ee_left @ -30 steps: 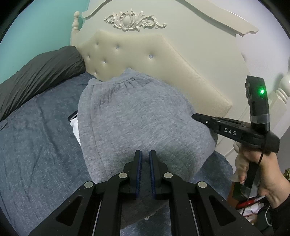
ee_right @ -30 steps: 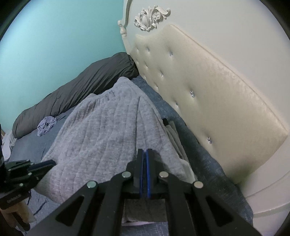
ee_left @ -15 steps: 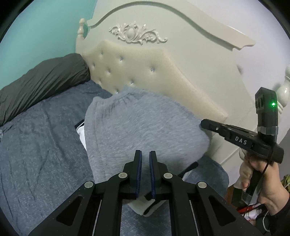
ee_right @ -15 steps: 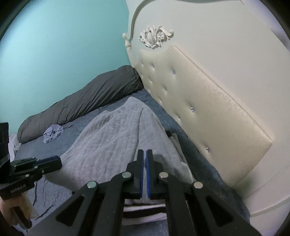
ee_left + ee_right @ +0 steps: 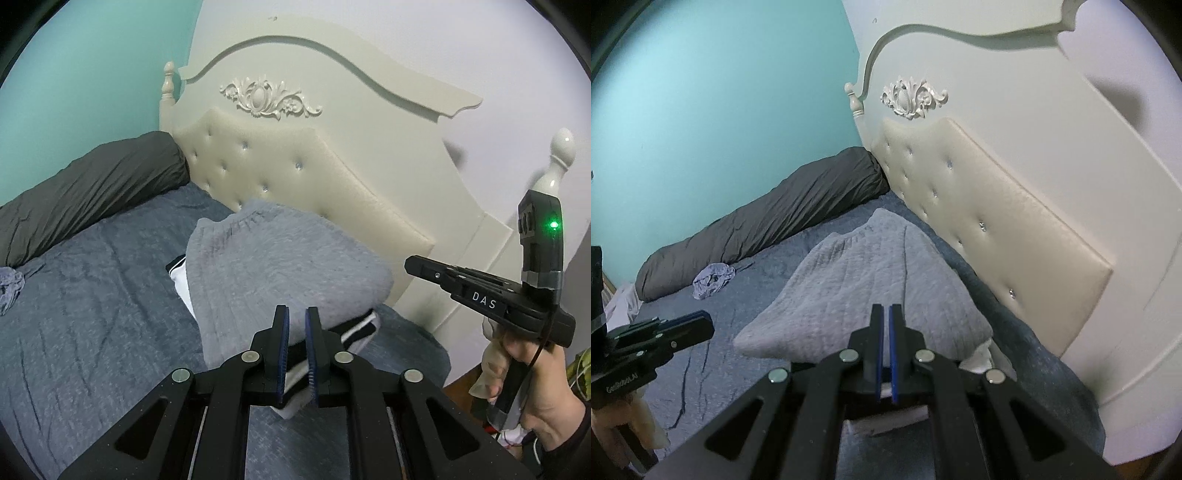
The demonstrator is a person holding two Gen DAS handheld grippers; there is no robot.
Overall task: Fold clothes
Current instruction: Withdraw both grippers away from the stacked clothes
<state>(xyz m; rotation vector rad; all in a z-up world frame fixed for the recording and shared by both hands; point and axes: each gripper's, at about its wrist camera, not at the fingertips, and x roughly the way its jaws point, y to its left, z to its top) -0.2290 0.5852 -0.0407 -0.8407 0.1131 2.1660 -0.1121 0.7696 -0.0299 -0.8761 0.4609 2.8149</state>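
Hovering above the near end of the stack, left gripper [image 5: 296,354] with a narrow gap between its blue pads, nothing between them. Right gripper [image 5: 885,350] likewise raised, pads almost touching with only a sliver of light showing, gripping nothing. Seen from the left wrist camera, that right gripper [image 5: 480,291] held off to the right of the pile in a person's hand [image 5: 524,373], handle upright, fingers pointing leftward toward the cloth; seen from the right wrist camera, the left gripper [image 5: 661,332] low at the left, well clear of the fabric.

Straight ahead and below both tools: the grey quilted garment [image 5: 273,273], lying as a compact folded bundle on top of a black-and-white striped garment [image 5: 354,328], itself folded flat. Long axis running away from the grippers toward the cream headboard [image 5: 314,177], gathered waistband at the far end, blunt folded edge at the near end. Whole pile resting on the blue-grey bedspread [image 5: 92,314], close to the headboard side. Left gripper looking the nearer of the two to that near edge.

Judging by the lie of things, either a finished fold just set on the stack, or a bundle awaiting one more fold; not settled here. Crumpled bluish cloth [image 5: 713,278] lying loose beside the dark grey duvet roll [image 5: 768,225].
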